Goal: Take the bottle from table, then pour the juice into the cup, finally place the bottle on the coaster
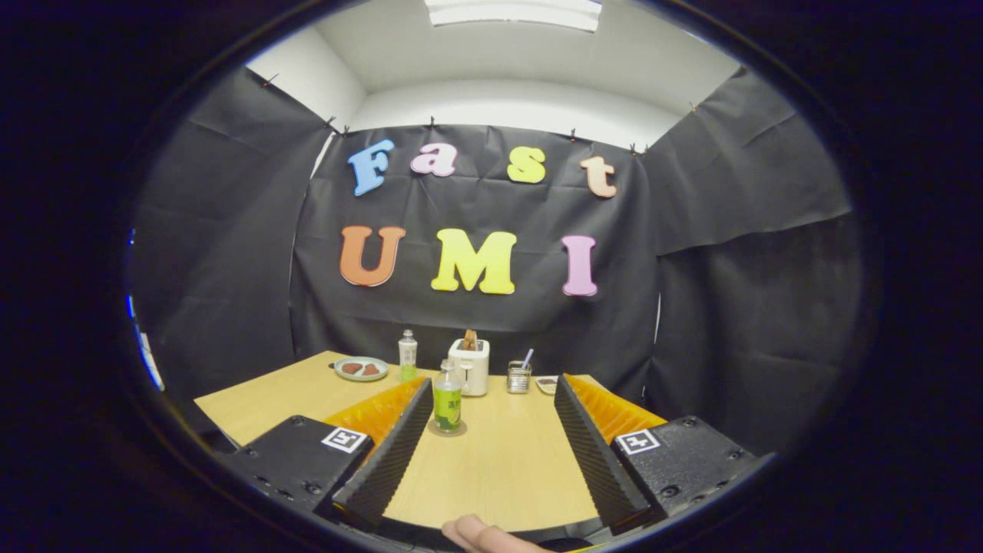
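claw (491, 388) is spread wide, both ridged black fingers (392, 453) splayed apart over the wooden table (499, 468) and gripping nothing at all. between the fingertips, hugging the left one, the juice bottle (448, 401) stands upright with its green label, white cap on, parked right on a round coaster (447, 430). just beyond it, and a touch toward the middle of the gap, sits a white toaster (470, 365) with something brown poking out of its slot. further out past the left finger there's a second bottle (407, 355), clear with a little green liquid at the bottom, and beside that, further left, a grey plate (361, 369) with two reddish-brown pieces on it. ahead of the right fingertip, a small glass cup (519, 376) holds a pale stick or straw, and a little dish (547, 383) peeks out just beside that finger's tip. down close behind the fingers, a person's fingertip (480, 535) shows at the claw's base.
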Available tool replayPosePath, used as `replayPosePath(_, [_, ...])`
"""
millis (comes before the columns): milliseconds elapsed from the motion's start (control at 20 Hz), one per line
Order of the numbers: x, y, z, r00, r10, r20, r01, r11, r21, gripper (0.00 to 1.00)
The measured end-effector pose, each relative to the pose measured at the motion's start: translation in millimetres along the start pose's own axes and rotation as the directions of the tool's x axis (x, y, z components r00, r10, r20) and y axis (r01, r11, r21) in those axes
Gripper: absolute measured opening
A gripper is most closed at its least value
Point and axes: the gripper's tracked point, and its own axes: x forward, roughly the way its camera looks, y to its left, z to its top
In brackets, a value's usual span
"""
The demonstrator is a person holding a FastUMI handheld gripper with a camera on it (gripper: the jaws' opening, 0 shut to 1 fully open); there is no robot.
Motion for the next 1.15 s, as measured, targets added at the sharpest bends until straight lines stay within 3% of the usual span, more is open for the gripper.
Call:
replayPosePath(200, [-18.1, -21.5, -30.3, 0.999, -0.019, -0.037, 0.022, 0.998, 0.061, 1.0])
replayPosePath(600, [-25.3, -64.5, -66.5, 0.996, -0.062, -0.07, 0.059, 0.997, -0.043, 1.0])
replayPosePath(1150, [-34.9, -72.2, -60.4, 0.997, -0.046, -0.063, 0.046, 0.999, -0.013, 1.0])
